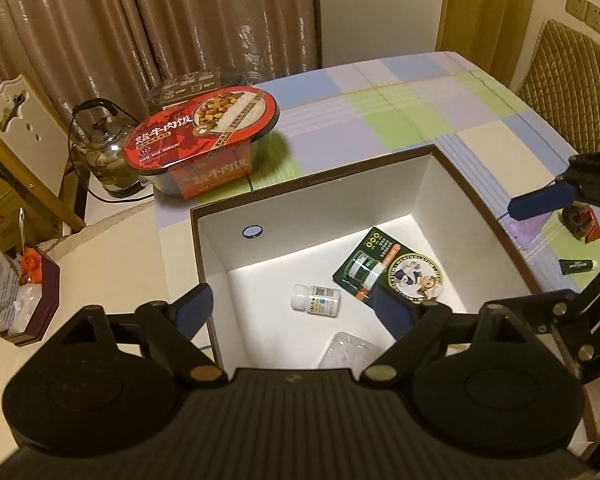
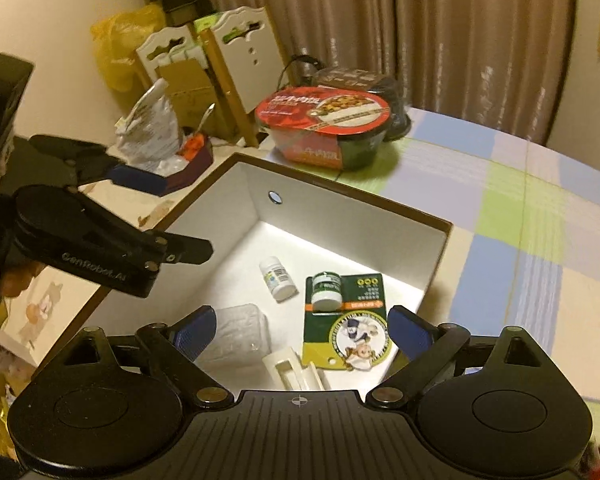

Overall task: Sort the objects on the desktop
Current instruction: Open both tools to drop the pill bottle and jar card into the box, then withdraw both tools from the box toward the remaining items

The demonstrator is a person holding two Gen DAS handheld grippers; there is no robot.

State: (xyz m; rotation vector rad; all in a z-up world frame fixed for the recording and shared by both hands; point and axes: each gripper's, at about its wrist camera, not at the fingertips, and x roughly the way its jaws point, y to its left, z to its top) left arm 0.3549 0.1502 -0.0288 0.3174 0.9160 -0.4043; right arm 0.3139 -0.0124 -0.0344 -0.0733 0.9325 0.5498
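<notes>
**Both grippers hover empty above the open box**

Left wrist view: the left gripper (image 1: 292, 312) hangs over the white-lined box (image 1: 380, 168), its blue fingers spread wide with nothing between them. Below and ahead of them, on the box floor, a small white pill bottle (image 1: 315, 299) lies on its side; just right of it lies a green blister card (image 1: 388, 268) carrying a small jar and a round cartoon badge, its lower corner hidden behind the right-hand finger. A clear plastic piece (image 1: 346, 350) sits near the bottom wall. Beyond the box a red instant-meal bowl (image 1: 204, 136) stands on the checked tablecloth (image 1: 400, 92), with a kettle (image 1: 104, 148) off the table to the left. At the right edge, the right gripper (image 1: 540, 200) reaches in; past it a green tube (image 1: 578, 266) lies on the cloth outside the box.

Right wrist view: the right gripper (image 2: 300, 332) is likewise spread and empty above the box (image 2: 380, 204). The pill bottle (image 2: 278, 278) and the card (image 2: 350, 320) lie side by side between its fingers; the clear plastic piece (image 2: 240, 328) and a white holder (image 2: 296, 372) lie nearer. The left gripper (image 2: 172, 216) enters from the left, jaws apart.
</notes>
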